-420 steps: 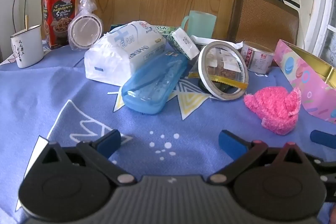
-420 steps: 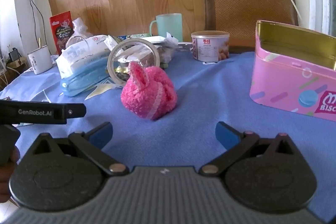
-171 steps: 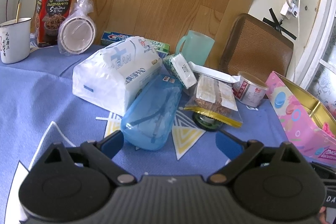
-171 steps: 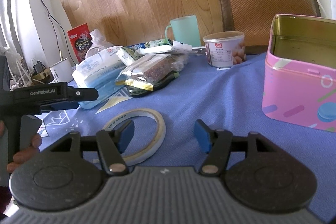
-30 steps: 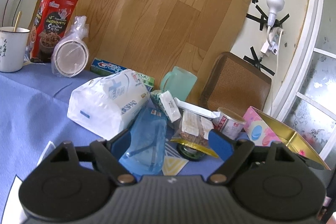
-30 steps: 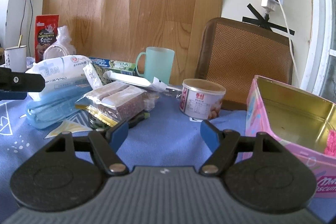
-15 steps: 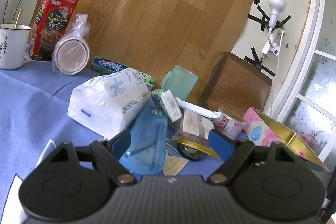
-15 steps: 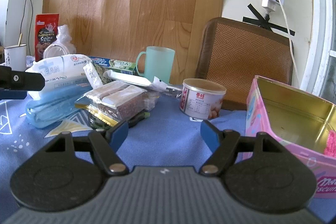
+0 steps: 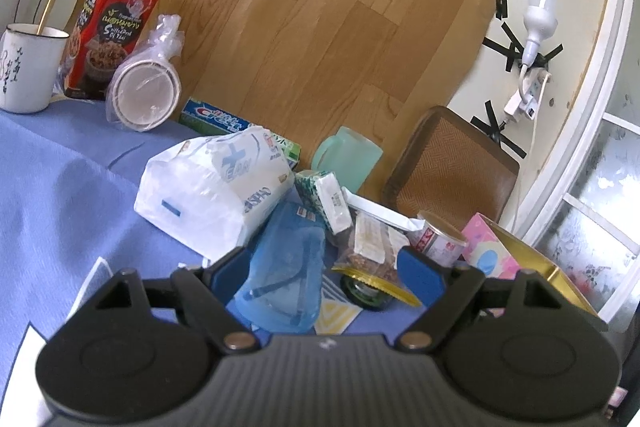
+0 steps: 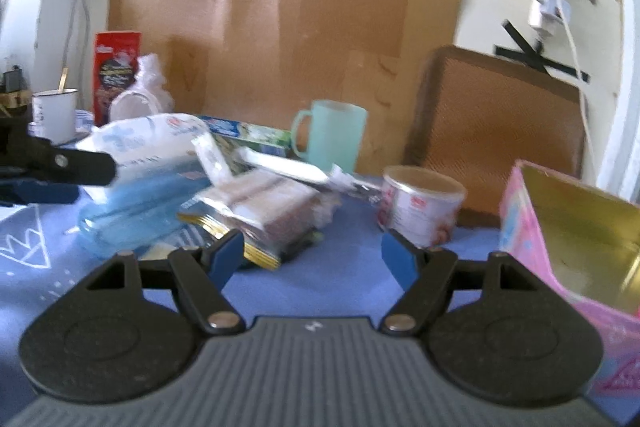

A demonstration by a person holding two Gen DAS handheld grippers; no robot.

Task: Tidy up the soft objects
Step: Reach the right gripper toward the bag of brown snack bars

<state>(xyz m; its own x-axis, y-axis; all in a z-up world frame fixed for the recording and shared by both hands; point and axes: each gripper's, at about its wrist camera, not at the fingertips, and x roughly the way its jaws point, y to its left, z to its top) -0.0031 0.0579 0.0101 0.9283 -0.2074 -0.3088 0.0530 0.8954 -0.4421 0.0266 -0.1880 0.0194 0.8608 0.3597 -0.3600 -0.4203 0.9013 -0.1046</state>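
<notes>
My left gripper (image 9: 324, 275) is open and holds nothing; it hovers in front of a clutter pile. In the pile are a white tissue pack (image 9: 216, 195), a blue plastic case (image 9: 284, 275), a small green tissue packet (image 9: 326, 201) and a clear snack bag (image 9: 372, 247). My right gripper (image 10: 313, 257) is also open and empty, above the blue tablecloth (image 10: 340, 283). The snack bag (image 10: 272, 211) lies just beyond its left finger. An open pink tin box (image 10: 568, 239) with a gold inside stands at the right. The pink plush toy shows in neither view.
A round can (image 10: 420, 207) stands between the pile and the pink tin. At the back are a green mug (image 9: 348, 159), toothpaste box (image 9: 216, 117), bagged paper bowls (image 9: 142, 95), red snack box (image 9: 112, 35), white enamel mug (image 9: 30, 67) and brown chair back (image 9: 452, 163).
The right wrist view has gone blurred and the scene in it has slid slightly right and down. Both grippers stay open and empty. The left view is almost the same.
</notes>
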